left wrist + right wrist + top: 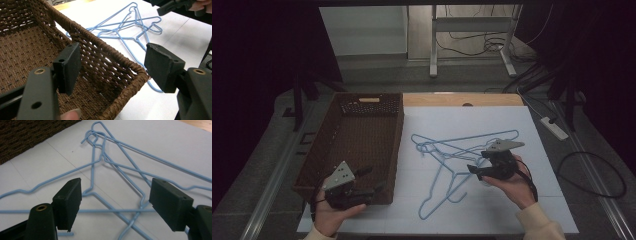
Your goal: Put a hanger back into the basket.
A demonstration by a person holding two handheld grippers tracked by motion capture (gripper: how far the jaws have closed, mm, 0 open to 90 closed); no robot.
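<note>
Tangled blue hangers [452, 160] at desk [512, 210] centre, right hand-held gripper [477, 169] wide above them for picking; left hand-held gripper [374, 181] wide, steadying basket [343, 180] at 9 o'clock.

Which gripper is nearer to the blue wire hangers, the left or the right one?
Right. The right gripper hovers open directly over the blue wire hangers. The left gripper is at the near corner of the wicker basket, apart from them.
</note>
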